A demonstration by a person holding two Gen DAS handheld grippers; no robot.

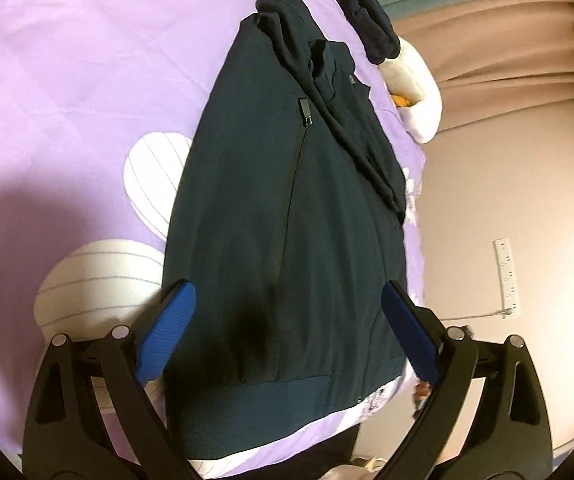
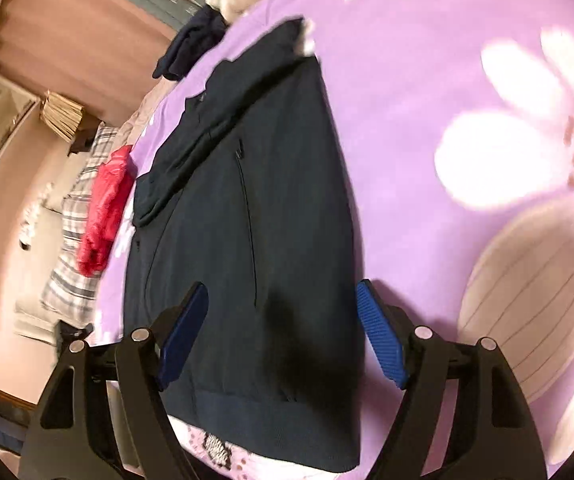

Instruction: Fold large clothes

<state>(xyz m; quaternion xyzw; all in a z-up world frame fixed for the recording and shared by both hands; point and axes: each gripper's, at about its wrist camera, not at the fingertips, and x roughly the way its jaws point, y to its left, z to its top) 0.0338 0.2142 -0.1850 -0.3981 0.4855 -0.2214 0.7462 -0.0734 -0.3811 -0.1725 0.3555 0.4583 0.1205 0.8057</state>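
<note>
A dark navy zip jacket (image 1: 271, 208) lies flat on a purple flowered bedsheet (image 1: 67, 92), folded lengthwise into a narrow strip with a sleeve laid across its upper part. Its ribbed hem (image 1: 255, 408) is nearest me. My left gripper (image 1: 287, 328) is open and hovers above the hem end, its blue pads (image 1: 167, 336) spread to either side. In the right wrist view the same jacket (image 2: 255, 208) runs away from me, and my right gripper (image 2: 283, 332) is open above its hem (image 2: 271, 424), holding nothing.
A second dark garment (image 1: 371, 20) and a white plush toy (image 1: 411, 84) lie at the bed's far edge. A red item (image 2: 107, 208) and a striped pillow (image 2: 71, 276) lie at the left side of the bed. A power strip (image 1: 507, 276) lies on the floor.
</note>
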